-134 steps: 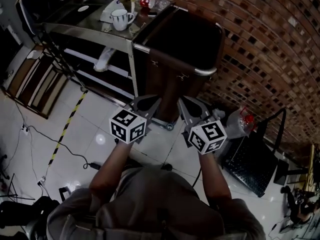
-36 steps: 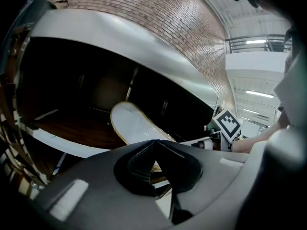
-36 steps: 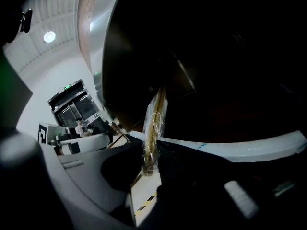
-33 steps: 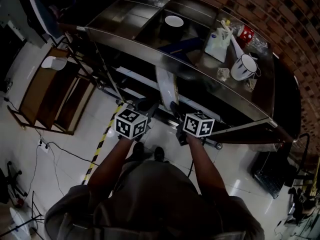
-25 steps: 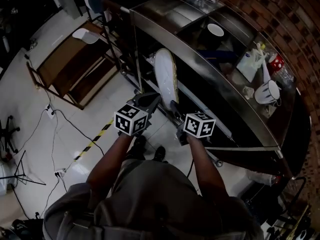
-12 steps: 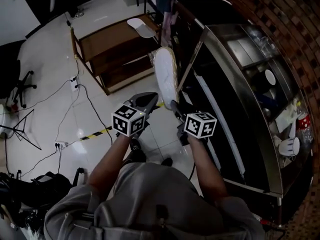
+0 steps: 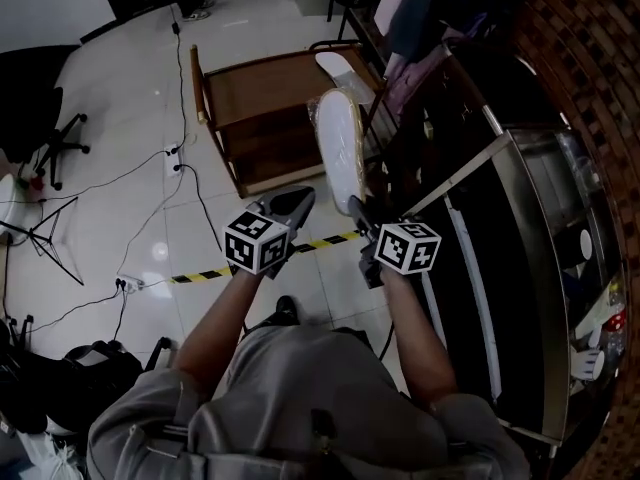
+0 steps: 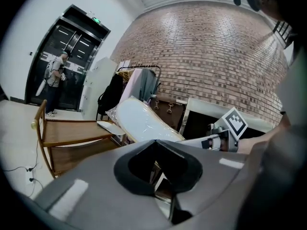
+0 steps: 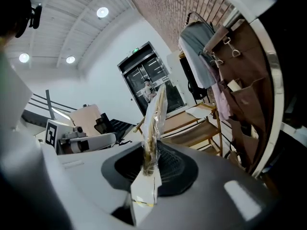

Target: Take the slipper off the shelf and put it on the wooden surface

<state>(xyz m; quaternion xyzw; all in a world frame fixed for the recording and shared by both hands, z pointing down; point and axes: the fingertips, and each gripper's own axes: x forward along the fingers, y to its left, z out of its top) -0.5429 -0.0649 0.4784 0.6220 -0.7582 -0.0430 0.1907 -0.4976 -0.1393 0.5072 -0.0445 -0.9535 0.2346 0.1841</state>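
Observation:
A white slipper [image 7: 340, 153] in clear plastic wrap stands on edge in the air, and my right gripper [image 7: 357, 208] is shut on its near end. In the right gripper view the slipper [image 9: 154, 123] rises edge-on from between the closed jaws [image 9: 149, 166]. My left gripper [image 7: 303, 198] hangs just left of it, shut and holding nothing. It sees the slipper's pale sole [image 8: 144, 126] from the side. Ahead stands a low wooden rack [image 7: 260, 88], whose top carries a second pale slipper [image 7: 338, 65].
A metal shelf unit [image 7: 520, 218] runs along the right, with hanging garments [image 7: 430, 8] beside the rack. Yellow-black tape [image 7: 200, 273] and cables [image 7: 130, 178] cross the tiled floor. A person [image 8: 55, 75] stands far off by dark doors.
The view has swung from the metal shelf unit toward the wooden rack, which is now straight ahead. The slipper has stayed in my right gripper throughout, and both grippers keep their pose.

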